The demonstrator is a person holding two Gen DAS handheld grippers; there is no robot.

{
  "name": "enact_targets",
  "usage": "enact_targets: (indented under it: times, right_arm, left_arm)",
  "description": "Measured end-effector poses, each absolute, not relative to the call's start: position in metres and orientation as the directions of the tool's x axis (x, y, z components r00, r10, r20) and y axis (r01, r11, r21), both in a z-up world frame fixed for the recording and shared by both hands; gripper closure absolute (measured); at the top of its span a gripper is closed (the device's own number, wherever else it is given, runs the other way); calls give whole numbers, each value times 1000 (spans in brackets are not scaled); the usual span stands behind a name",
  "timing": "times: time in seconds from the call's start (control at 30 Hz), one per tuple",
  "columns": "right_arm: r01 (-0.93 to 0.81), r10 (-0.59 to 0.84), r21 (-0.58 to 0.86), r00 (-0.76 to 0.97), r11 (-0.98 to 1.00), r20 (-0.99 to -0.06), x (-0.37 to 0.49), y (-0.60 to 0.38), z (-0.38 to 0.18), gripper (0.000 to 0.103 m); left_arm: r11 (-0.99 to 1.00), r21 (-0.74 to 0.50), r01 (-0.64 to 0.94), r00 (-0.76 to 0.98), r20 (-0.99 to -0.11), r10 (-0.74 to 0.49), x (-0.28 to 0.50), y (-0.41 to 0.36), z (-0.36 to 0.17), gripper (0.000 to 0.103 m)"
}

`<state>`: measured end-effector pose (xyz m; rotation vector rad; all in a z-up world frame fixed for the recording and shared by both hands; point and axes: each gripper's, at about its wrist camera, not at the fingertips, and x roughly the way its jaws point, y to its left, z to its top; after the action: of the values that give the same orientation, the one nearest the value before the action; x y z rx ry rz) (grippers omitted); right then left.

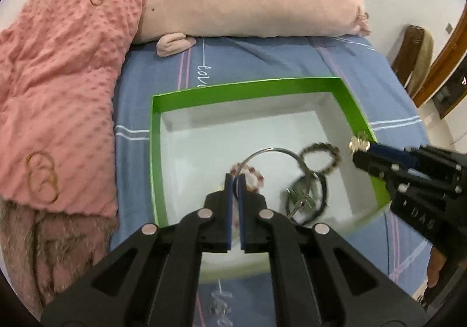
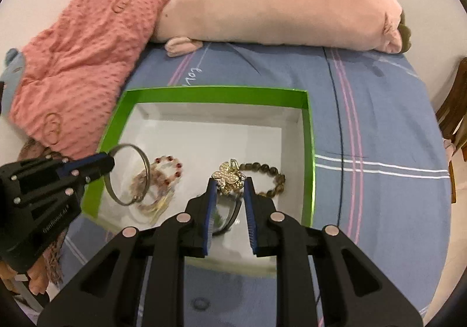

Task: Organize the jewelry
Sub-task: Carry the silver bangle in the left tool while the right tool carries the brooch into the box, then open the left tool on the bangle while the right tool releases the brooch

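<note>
While the left gripper (image 1: 235, 178) pinches a thin silver bangle (image 2: 131, 175) between its jaws, the ring stands tilted above the green-rimmed box (image 2: 210, 95), over the left part of its white floor. The right gripper (image 2: 230, 184) clamps a gold butterfly brooch (image 2: 229, 178) set with pale beads, over the box's middle. Inside lie a red-and-clear bead bracelet (image 2: 163, 178) and a brown bead bracelet (image 2: 268, 178). Beyond the box, the blue bedsheet (image 2: 379, 122) reads "love".

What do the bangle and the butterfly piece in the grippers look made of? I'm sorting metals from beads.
The bangle, pinched by the left gripper, looks like thin polished silver-toned metal: a bare, shiny hoop. The butterfly piece, between the right gripper pads, looks gold-toned metal studded with small pale stones or pearls; plating can't be told.
</note>
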<state>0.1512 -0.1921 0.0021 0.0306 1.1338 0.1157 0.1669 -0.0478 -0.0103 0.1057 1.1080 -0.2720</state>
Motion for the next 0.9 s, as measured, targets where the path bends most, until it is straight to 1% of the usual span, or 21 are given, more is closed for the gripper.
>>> enact_targets:
  times: [0.2, 0.3, 0.43, 0.47, 0.6, 0.7, 0.77, 0.8, 0.83, 0.9]
  right_arm:
    - [-37, 95, 87, 329, 995, -940, 171, -199, -43, 83]
    - [-35, 80, 73, 309, 997, -948, 173, -198, -54, 83]
    - [-36, 69, 61, 307, 997, -949, 171, -196, -57, 82]
    - [-34, 66, 58, 306, 998, -950, 170, -196, -56, 82]
    - [-30, 77, 71, 324, 997, -943, 162, -196, -45, 72]
    - [-43, 92, 82, 362, 996, -928, 147, -194, -22, 72]
    - [-62, 111, 95, 382, 994, -917, 132, -192, -6, 72]
    - [-83, 120, 96, 392, 992, -912, 122, -188, 2, 72]
    - [-106, 123, 88, 395, 990, -910, 112, -184, 8, 72]
    - [-158, 129, 70, 399, 985, -908, 90, -175, 18, 72]
  left_arm:
    - [964, -77, 253, 339, -927, -163, 189, -54, -52, 100]
    - [964, -77, 253, 316, -936, -158, 192, -57, -64, 99]
    - [963, -74, 258, 313, -937, -156, 191, -60, -69, 97]
    - [963, -79, 259, 312, -936, -161, 190, -60, -68, 96]
    - [964, -74, 257, 337, -928, -161, 186, -56, -57, 95]
    - [966, -81, 246, 375, -911, -172, 174, -43, -35, 93]
    - [969, -69, 237, 408, -898, -164, 159, -30, -18, 85]
    - [971, -56, 231, 423, -893, -152, 151, -25, -11, 80]
    - [974, -39, 224, 437, -889, -136, 143, -20, -6, 77]
    - [977, -12, 214, 452, -885, -110, 123, -8, 0, 77]
